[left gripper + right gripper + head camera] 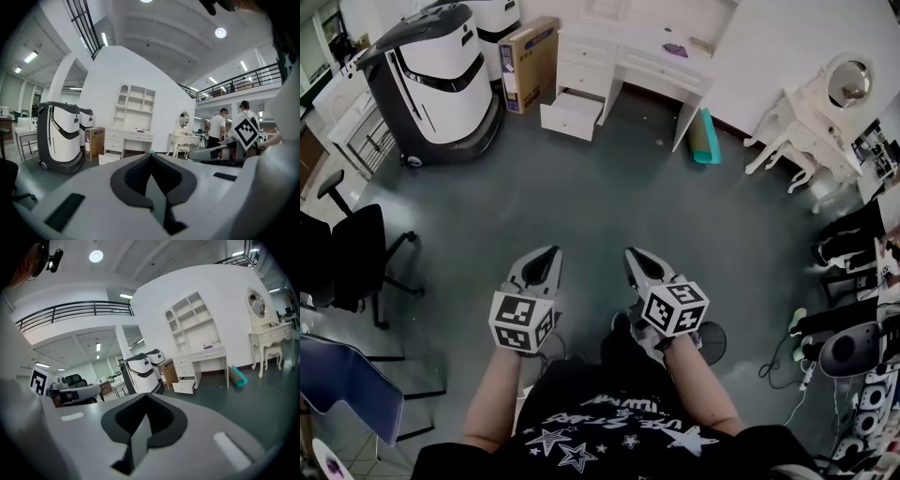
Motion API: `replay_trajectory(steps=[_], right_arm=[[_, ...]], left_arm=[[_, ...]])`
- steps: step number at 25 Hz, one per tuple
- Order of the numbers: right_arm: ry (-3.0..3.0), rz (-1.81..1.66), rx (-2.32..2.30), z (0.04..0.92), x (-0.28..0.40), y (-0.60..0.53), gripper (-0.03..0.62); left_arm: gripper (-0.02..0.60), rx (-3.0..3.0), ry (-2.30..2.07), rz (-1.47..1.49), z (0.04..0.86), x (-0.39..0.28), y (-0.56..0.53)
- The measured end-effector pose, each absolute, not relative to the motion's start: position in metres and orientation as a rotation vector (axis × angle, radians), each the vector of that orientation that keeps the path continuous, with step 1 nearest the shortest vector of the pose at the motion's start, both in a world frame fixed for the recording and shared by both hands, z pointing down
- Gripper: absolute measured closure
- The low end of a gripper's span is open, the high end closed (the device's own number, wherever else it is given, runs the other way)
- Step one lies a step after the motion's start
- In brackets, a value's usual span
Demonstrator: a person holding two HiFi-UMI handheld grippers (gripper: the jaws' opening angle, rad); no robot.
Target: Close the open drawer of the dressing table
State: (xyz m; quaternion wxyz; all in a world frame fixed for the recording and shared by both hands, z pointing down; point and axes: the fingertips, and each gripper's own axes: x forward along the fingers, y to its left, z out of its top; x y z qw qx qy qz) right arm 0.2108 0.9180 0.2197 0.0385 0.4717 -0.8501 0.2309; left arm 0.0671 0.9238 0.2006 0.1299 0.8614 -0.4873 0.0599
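The white dressing table [623, 58] stands against the far wall, well away from me across the grey floor. Its lowest left drawer [572, 114] is pulled out and open. The same table [206, 355] and open drawer [183, 386] show small in the right gripper view, and the drawer [108, 157] shows in the left gripper view. My left gripper [551, 251] and right gripper [631, 253] are held side by side in front of my body, pointing toward the table. Both have their jaws together with nothing between them.
Two large white-and-black machines [441, 75] and a cardboard box [528, 61] stand left of the table. A teal rolled mat [706, 136] leans at its right leg. A second vanity with a round mirror [825, 112] is at the right, an office chair [347, 253] at the left. People [218, 129] stand beyond.
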Motion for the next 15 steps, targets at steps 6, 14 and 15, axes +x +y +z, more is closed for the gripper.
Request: replay_trajectory(steps=[6, 14, 15], right_arm=[[-2.575, 0.732, 1.452, 0.236, 0.211, 0.925, 0.591], [-2.577, 0.728, 1.427, 0.248, 0.210, 0.894, 0.591], [-2.584, 0.738, 1.428, 0.247, 0.210, 0.886, 0.591]], left_arm=[[0.572, 2.479, -1.497, 0.138, 0.206, 0.050, 0.926], [0.572, 2.535, -1.576, 0.174, 0.209, 0.054, 0.912], [0.572, 2.526, -1.569, 0.165, 0.208, 0.055, 0.907]])
